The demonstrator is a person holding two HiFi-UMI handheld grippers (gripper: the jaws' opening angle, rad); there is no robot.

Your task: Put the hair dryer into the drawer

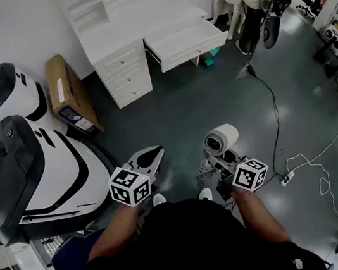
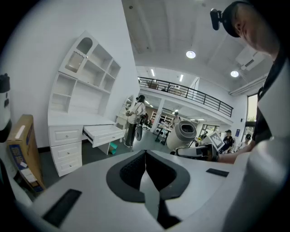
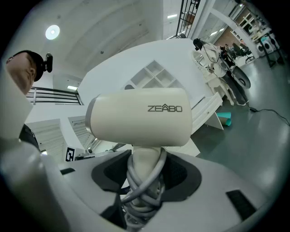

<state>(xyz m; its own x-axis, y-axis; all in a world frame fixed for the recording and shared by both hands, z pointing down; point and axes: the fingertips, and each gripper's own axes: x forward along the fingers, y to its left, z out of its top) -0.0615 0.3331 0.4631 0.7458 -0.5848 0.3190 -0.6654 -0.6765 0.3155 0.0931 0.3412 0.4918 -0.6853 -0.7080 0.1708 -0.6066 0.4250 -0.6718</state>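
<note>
Far left, on the floor: two large white-and-black machine housings (image 1: 39, 165), lying side by side. Just to their right a cardboard box (image 1: 67, 93) leans against the wall beside the white desk (image 1: 132, 31).

Left tongs (image 1: 153, 156) (image 2: 145, 156): jaws closed, pads meeting along one line, nothing between them. I hold them low in front of me, tips aimed toward the desk. Their own camera shows the box at left and the desk's shelf unit above three small drawer fronts.

Drawer (image 1: 185, 42) (image 2: 103, 133): the wide one under the desktop, pulled out. From the head view its inside looks bare white. It is well apart from both tongs, across an open stretch of dark floor. A teal object (image 1: 212, 55) sits on the floor under its right end.

Right tongs (image 1: 215, 159) (image 3: 145, 170): closed on the hair dryer (image 1: 222, 137) (image 3: 138, 118), the jaws standing fairly wide around its handle. The grey cord (image 3: 145, 181) is wound round the handle in several loops and sits inside the grip with it. The cream barrel stands above the jaws, lying crosswise, with ZEABO printed on its side. So the dryer is in my right tongs, near my feet, not at the drawer.

Right of that: a black cable (image 1: 273, 107) runs across the floor, and a white lead ends at a power strip (image 1: 286, 179).
</note>
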